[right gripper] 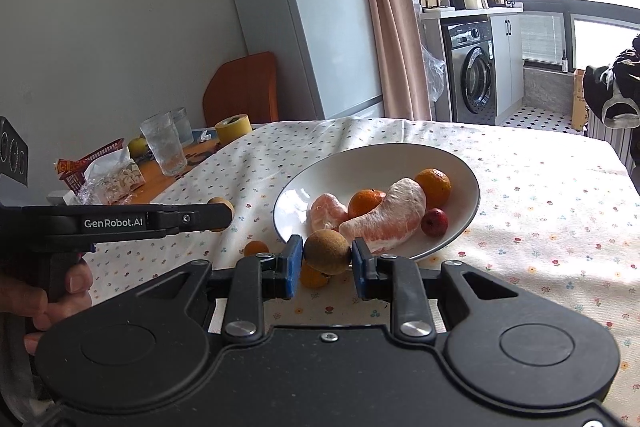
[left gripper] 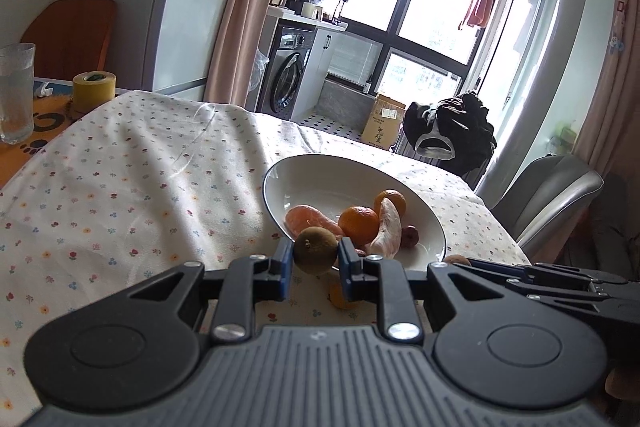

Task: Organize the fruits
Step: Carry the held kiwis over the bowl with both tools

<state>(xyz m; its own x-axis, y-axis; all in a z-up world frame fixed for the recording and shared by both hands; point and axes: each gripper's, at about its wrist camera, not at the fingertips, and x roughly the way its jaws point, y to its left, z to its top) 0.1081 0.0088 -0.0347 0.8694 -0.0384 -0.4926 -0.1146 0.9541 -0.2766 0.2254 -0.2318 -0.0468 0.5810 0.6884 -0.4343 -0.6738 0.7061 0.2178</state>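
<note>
We see only part of the small orange fruit (right gripper: 314, 277), hidden behind the brown fruit (right gripper: 327, 252); its kind stays unclear. The hand (right gripper: 48, 301) is cut off at the left edge.

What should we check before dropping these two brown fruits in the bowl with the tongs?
1. Left tongs shut tight on left brown fruit: ok.
2. Right tongs shut tight on right brown fruit: ok.
3. Bare space in the bowl for both: ok.
4. Every fruit off the tablecloth: not ok, two small orange fruits lie outside the bowl.
5. Bowl sitting steady: cannot tell.
</note>
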